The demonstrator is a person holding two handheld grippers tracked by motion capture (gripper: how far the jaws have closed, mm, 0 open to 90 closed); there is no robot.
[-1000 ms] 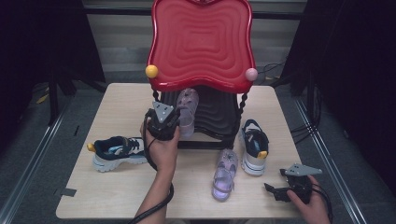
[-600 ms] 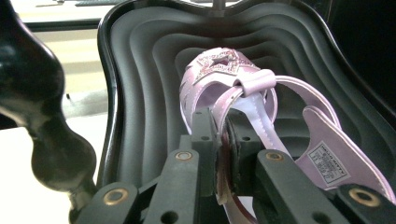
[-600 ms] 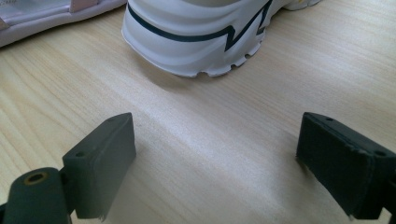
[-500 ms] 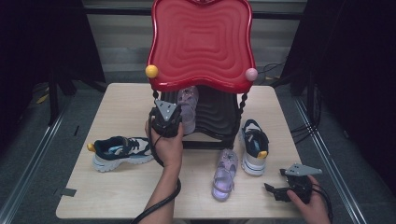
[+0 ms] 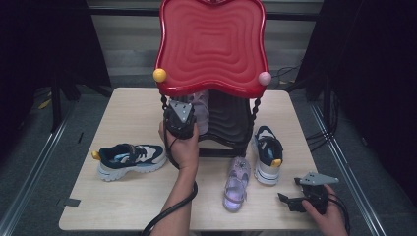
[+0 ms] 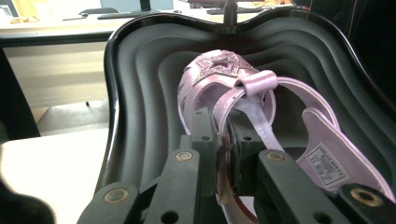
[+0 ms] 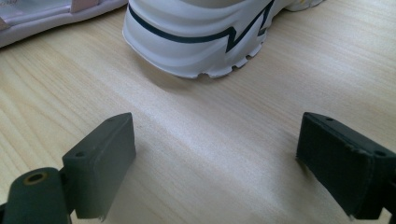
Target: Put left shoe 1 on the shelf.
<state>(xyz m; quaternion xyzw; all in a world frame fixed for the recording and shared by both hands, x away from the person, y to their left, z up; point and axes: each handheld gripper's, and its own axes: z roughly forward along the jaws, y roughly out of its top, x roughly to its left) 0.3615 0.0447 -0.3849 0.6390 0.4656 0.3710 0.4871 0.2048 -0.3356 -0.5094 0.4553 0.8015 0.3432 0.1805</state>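
Note:
A pink glitter sandal point(image 6: 224, 74) lies on the black wavy lower shelf point(image 6: 140, 93) of a small rack, and my left gripper point(image 6: 225, 135) is shut on its heel strap. In the high view that gripper point(image 5: 187, 109) reaches under the red top shelf point(image 5: 211, 44), with the sandal point(image 5: 201, 112) partly hidden beneath it. The matching sandal point(image 5: 237, 183) rests on the table in front of the rack. My right gripper point(image 5: 286, 200) stands open near the front right corner, its jaws point(image 7: 215, 158) wide apart over bare wood.
A navy and white sneaker point(image 5: 130, 160) lies on the wooden table point(image 5: 123, 108) left of the rack, and its mate point(image 5: 268, 155) stands at the right, its white heel point(image 7: 201, 32) just ahead of my right gripper. Yellow and pink balls cap the rack's front posts.
My left hand has carried the pink sandal to the right and deeper under the red shelf. The right gripper has kept still.

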